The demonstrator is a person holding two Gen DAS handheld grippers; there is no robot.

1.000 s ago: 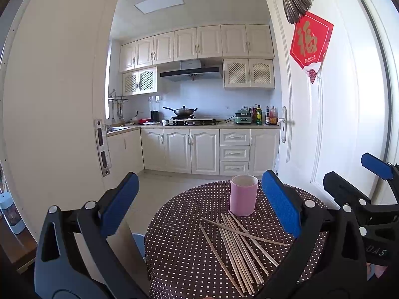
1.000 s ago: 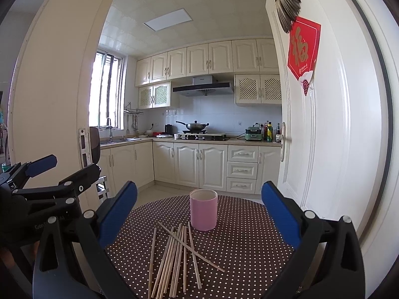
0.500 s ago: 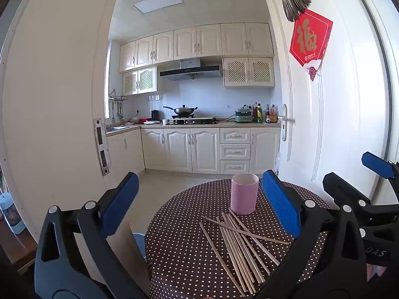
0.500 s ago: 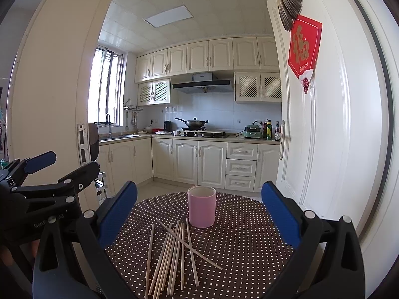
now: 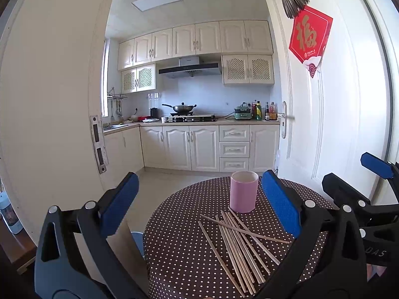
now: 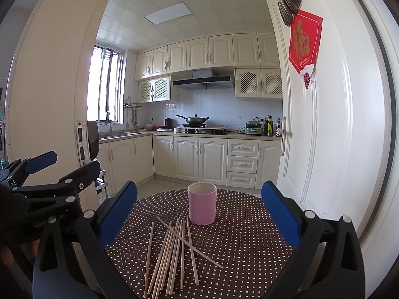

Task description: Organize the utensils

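A round table (image 5: pixel 189 261) covered in a dark brown cloth with white polka dots carries the task's things: a pink cylindrical cup (image 5: pixel 243 191) and a loose bundle of pale wooden chopsticks (image 5: pixel 239 244). The cup stands upright toward the table's far edge, its mouth open, and it shows again in the right wrist view (image 6: pixel 202 203). The chopsticks lie flat on the cloth just on the near side of the cup, most of them roughly parallel and running from near the cup's base toward the near edge, with 1 stick lying crosswise over the rest; in the right wrist view (image 6: pixel 172 254) their far tips come close to the cup, and whether any tip touches it cannot be told. The left gripper (image 5: pixel 199 204) hangs above the table's left side with its blue-padded jaws spread wide apart and nothing between them. The right gripper (image 6: pixel 199 206) is held over the near edge, its jaws likewise spread wide and holding nothing, with the cup and chopsticks framed in the gap. Each gripper appears at the edge of the other's view, well apart from the chopsticks. Behind the table stand cream kitchen cabinets (image 5: pixel 194 147), a counter with a wok (image 5: pixel 183 108) on the stove, and an open white door (image 5: pixel 324 114) on the right bearing a red paper decoration (image 5: pixel 310 37).
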